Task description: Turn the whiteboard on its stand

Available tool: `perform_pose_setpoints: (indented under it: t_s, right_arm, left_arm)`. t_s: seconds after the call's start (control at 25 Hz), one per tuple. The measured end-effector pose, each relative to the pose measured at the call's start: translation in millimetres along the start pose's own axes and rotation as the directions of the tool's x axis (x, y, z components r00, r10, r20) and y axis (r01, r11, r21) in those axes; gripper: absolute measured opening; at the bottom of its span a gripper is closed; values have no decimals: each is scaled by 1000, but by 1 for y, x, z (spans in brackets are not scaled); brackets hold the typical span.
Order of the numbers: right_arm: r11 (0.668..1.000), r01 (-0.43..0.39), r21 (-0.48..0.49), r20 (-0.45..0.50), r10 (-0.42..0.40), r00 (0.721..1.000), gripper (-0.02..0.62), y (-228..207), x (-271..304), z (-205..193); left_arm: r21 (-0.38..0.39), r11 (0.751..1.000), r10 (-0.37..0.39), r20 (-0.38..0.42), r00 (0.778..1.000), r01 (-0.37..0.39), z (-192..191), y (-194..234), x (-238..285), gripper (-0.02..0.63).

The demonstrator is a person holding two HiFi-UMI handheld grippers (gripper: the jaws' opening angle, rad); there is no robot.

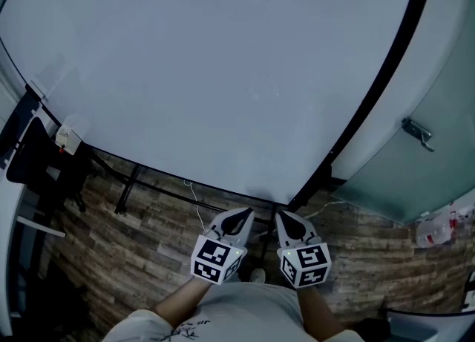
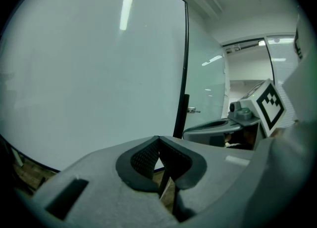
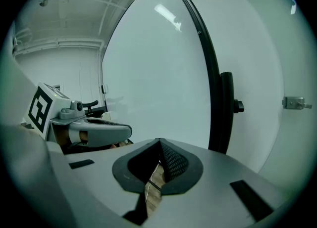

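Note:
A large whiteboard (image 1: pixel 223 66) with a black frame fills most of the head view, and its black stand post (image 1: pixel 312 185) rises at its right edge. Both grippers hover side by side just below the board's bottom edge, touching nothing. My left gripper (image 1: pixel 242 219) is shut with nothing between its jaws, the tips meeting (image 2: pixel 158 138). My right gripper (image 1: pixel 283 217) is shut and empty too, tips together (image 3: pixel 158 141). In the right gripper view the stand post (image 3: pixel 226 113) with a black knob (image 3: pixel 238 106) stands just to the right of the whiteboard (image 3: pixel 153 68).
Wood-pattern floor (image 1: pixel 141 251) lies under the board, with black stand legs (image 1: pixel 126 188) and a white cable (image 1: pixel 199 211). A frosted glass door (image 1: pixel 438 103) with a metal latch (image 1: pixel 417 134) stands at the right. A dark chair (image 1: pixel 33 156) is at the left.

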State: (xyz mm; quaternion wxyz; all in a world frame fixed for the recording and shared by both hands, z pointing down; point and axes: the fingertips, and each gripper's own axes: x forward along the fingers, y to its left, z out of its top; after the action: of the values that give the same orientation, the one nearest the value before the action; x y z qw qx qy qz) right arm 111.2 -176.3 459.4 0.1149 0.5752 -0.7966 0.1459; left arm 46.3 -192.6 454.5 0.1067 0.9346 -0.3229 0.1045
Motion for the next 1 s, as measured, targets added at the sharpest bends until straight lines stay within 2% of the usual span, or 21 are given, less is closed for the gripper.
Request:
perform_pose_setpoints:
  t_s: [0.36, 1.0]
  right_arm:
    - [999, -39, -26, -9, 39, 999, 6, 12, 3, 0]
    - [998, -57, -17, -9, 56, 998, 6, 21, 3, -2]
  left_arm:
    - [-15, 999, 30, 5, 1000, -30, -2, 5, -7, 11]
    - [-22, 999, 24, 3, 1000, -24, -4, 4, -12, 11]
